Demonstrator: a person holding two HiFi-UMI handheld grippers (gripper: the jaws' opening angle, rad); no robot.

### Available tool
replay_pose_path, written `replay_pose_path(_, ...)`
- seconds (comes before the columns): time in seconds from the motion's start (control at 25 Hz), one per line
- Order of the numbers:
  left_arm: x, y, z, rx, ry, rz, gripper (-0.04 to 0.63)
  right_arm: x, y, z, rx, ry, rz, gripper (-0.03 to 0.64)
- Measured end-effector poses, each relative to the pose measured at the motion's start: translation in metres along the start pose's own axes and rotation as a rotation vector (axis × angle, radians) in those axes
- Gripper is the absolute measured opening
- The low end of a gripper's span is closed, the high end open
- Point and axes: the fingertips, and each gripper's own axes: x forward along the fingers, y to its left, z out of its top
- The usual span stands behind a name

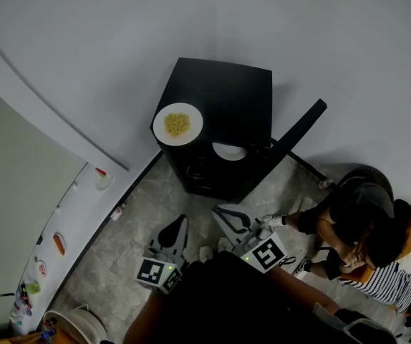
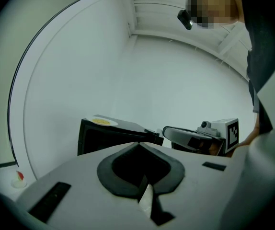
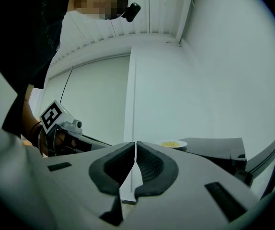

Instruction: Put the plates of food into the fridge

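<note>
Black mini fridge (image 1: pixel 227 106) stands on the stone floor (image 1: pixel 134 221) against a white wall, with its door (image 1: pixel 302 127) swung open to the right in the head view.

**Task item.** A white plate of yellow food (image 1: pixel 177 124) rests on top of the fridge, at the front left corner as the head view shows it.

**View comparison**
- Only the head view shows a second white plate (image 1: pixel 229 151) in the fridge's open front, just under the top edge. What lies on it cannot be made out.
- Only the head view shows a person (image 1: pixel 363 221) seated on the floor to the right of the fridge.
- The left gripper view shows the plate of yellow food edge-on and the other gripper to its right.
- The right gripper view shows the plate of yellow food, the open door and the other gripper at the left edge.

**Fingers**
- Left gripper (image 1: pixel 182 221): fingers clenched together, nothing between them.
- Right gripper (image 1: pixel 220 210): fingers clenched together, nothing between them.
- Both are well short of the fridge.

**Limits.** The fridge interior is dark in every view. The tall white panel (image 1: pixel 55 249) at the left of the head view is cut off by the frame.
</note>
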Motion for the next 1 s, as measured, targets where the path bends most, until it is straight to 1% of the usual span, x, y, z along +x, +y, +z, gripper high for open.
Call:
replay_pose_path(0.16, 0.0, 0.005, 0.004, -0.032, -0.027, 0.025, 0.023, 0.001, 0.003, 0.0, 0.004, 0.005, 0.008, 0.029)
replay_pose_path(0.36, 0.002, 0.01, 0.003, 0.014, -0.011, 0.046, 0.025, 0.011, 0.004, -0.001, 0.017, -0.003, 0.023, 0.029)
replay_pose_path(0.52, 0.001, 0.015, 0.008, 0.014, -0.022, 0.052, 0.025, 0.023, 0.002, -0.007, 0.044, 0.016, 0.038, 0.03)
replay_pose_path(0.6, 0.0, 0.019, 0.009, 0.014, -0.025, 0.059, 0.025, 0.03, -0.002, -0.015, 0.103, 0.042, 0.038, 0.031)
replay_pose_path(0.8, -0.004, 0.034, 0.013, 0.005, -0.04, 0.083, 0.025, 0.05, -0.021, -0.043, 0.326, 0.072, 0.031, 0.031)
replay_pose_path(1.0, -0.003, 0.048, 0.014, -0.001, -0.052, 0.109, 0.025, 0.072, -0.037, -0.051, 0.466, 0.068, 0.02, 0.031)
